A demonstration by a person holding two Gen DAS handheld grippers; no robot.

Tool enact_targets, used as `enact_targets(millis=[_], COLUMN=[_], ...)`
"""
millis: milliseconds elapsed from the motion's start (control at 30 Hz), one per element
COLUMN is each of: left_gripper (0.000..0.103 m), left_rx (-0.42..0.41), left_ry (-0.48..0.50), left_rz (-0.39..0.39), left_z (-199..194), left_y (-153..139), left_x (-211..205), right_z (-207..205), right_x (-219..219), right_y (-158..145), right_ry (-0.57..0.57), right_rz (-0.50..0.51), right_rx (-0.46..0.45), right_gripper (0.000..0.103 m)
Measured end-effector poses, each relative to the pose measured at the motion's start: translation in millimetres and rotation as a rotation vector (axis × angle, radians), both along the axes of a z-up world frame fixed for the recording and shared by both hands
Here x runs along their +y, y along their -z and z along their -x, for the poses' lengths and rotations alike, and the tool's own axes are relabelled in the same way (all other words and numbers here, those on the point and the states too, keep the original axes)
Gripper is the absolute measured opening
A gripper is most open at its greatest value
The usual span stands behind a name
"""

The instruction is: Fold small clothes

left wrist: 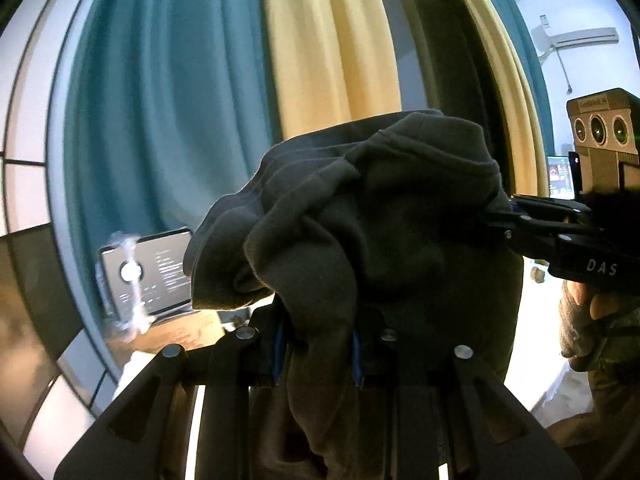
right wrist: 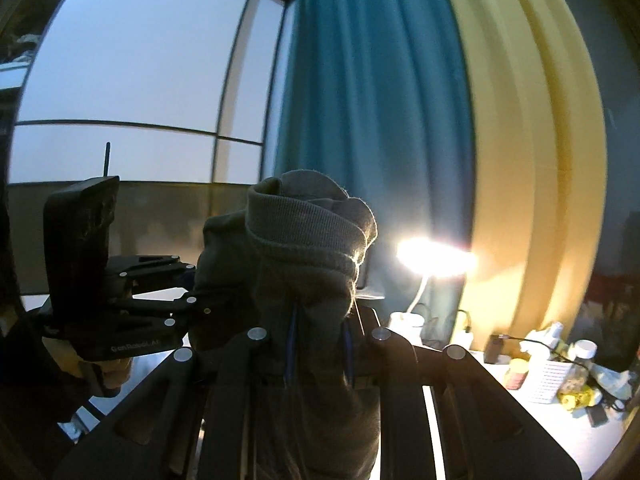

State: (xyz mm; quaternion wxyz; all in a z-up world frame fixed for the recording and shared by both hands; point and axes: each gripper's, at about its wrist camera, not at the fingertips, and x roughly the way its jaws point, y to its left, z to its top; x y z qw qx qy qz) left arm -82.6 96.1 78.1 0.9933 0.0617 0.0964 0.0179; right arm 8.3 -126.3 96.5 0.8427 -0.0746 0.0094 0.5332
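A dark grey garment (left wrist: 360, 216) is held up in the air between both grippers, bunched and draped. My left gripper (left wrist: 320, 356) is shut on the garment, with cloth hanging over and between its fingers. My right gripper (right wrist: 320, 344) is shut on a ribbed edge of the same garment (right wrist: 304, 248). The right gripper shows at the right in the left wrist view (left wrist: 496, 216), biting the garment's right side. The left gripper shows at the left in the right wrist view (right wrist: 196, 300), biting the garment's left side. The fingertips are hidden by cloth.
Teal and yellow curtains (left wrist: 200, 120) hang behind. A laptop (left wrist: 152, 272) stands on a desk at lower left. A lit desk lamp (right wrist: 432, 260), bottles and a white basket (right wrist: 548, 372) sit on a white table at the right. A window (right wrist: 140, 80) is at the left.
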Motion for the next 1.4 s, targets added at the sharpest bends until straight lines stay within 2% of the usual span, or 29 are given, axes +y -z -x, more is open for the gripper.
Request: enact_targets(millis=[233, 633, 833, 1400], left_gripper=[0.023, 0.023, 0.023, 0.023], left_rx=[0.063, 0.116, 0.126, 0.261], left_ry=[-0.015, -0.003, 0.001, 0.016], left_rz=[0.064, 0.082, 0.052, 0.124], left_z=[6.9, -17.0, -36.1, -104.4], left_y=[12.4, 31.7, 40.8, 76.3], left_x=[21.0, 25.6, 21.2, 43.5], right_z=[9.0, -17.7, -41.6, -129.4], right_x=[16.4, 31.1, 36.6, 80.9], right_y=[8.6, 29.2, 38.0, 79.6], right_ry=[-0.033, 0.018, 0.028, 0.064], right_rz=[0.024, 0.049, 0.059, 0.150], right_rx=[0.033, 0.111, 0.149, 0.288], right_gripper=[0.020, 0.020, 0.020, 0.020])
